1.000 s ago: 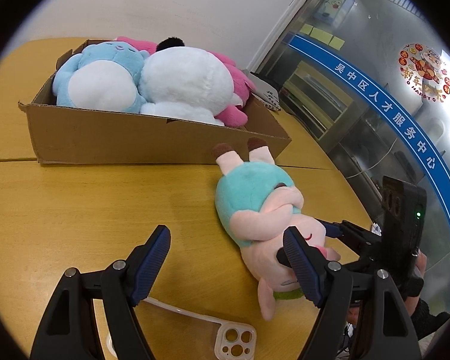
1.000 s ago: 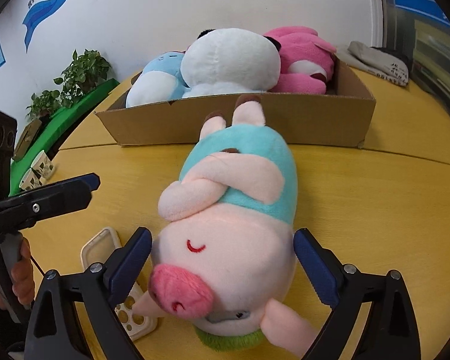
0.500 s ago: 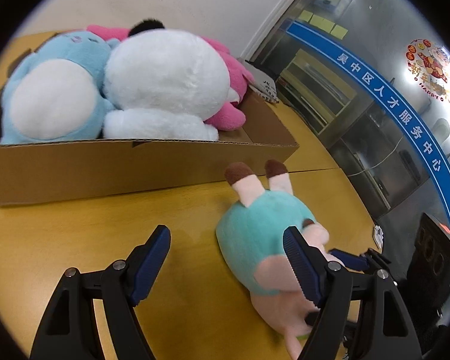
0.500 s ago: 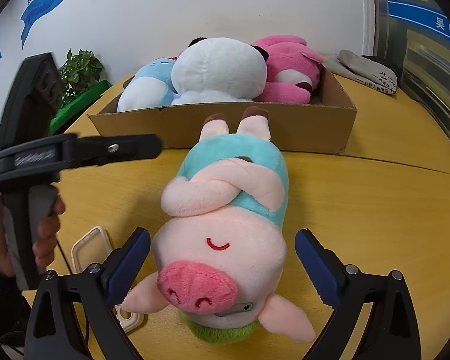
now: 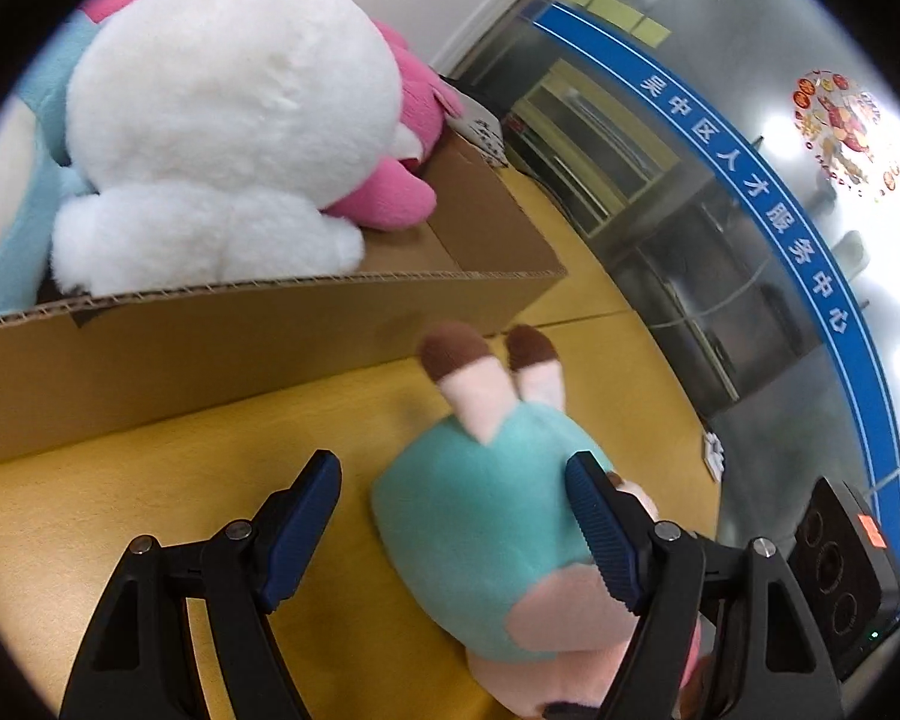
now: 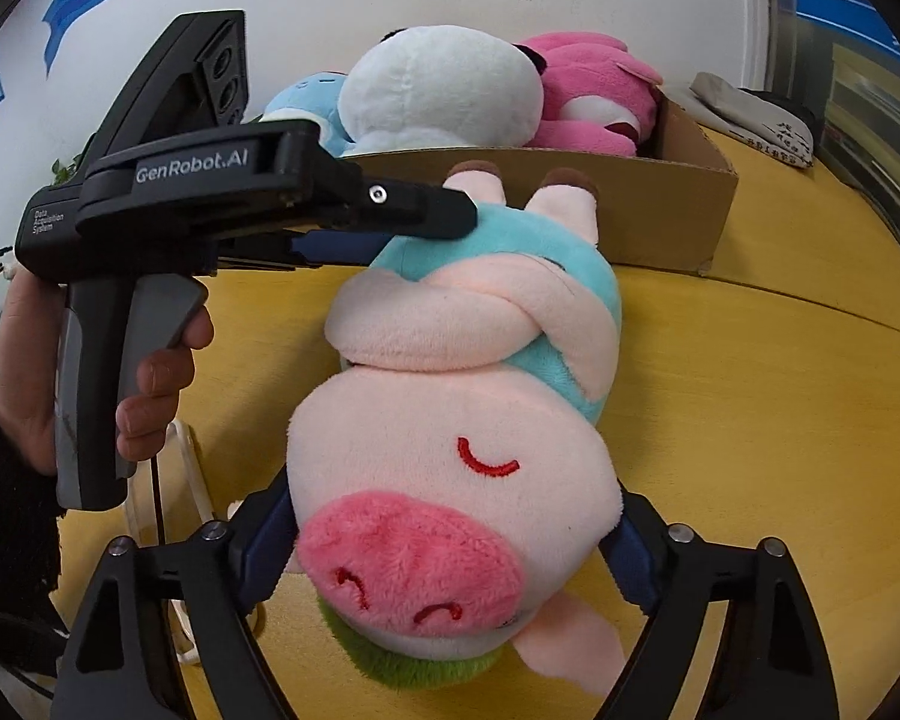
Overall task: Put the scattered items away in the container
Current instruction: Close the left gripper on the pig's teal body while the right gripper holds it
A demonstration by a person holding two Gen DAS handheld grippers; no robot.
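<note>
Far left in the right wrist view: a hand (image 6: 90, 372) wrapped around the handle of the left gripper (image 5: 450, 465). Jaws spread wide there, straddling the teal belly of the plush pig (image 6: 450, 420), one pad brushing the fabric, the other standing clear of it. Released, then, holding nothing. Just below, a clear phone case (image 6: 180, 480) flat on the yellow table (image 6: 780, 372).

Centre: pig on the table, head toward the camera, brown feet just short of the cardboard box (image 5: 210, 348), not in it. Right gripper (image 6: 450, 516) around the head, pads lost behind both cheeks; squeezing or merely touching, cannot tell from here.

Further back and right: box packed with a blue plush (image 6: 306, 96), a white plush (image 6: 444, 90) and a pink plush (image 6: 588, 90), all heaped above the rim.

Trouble ahead, judging by that: soft head slipping out of a shallow pinch, body sagging, feet catching the near wall. Little room inside either, so a pig dropped on the heap could well roll back out.
</note>
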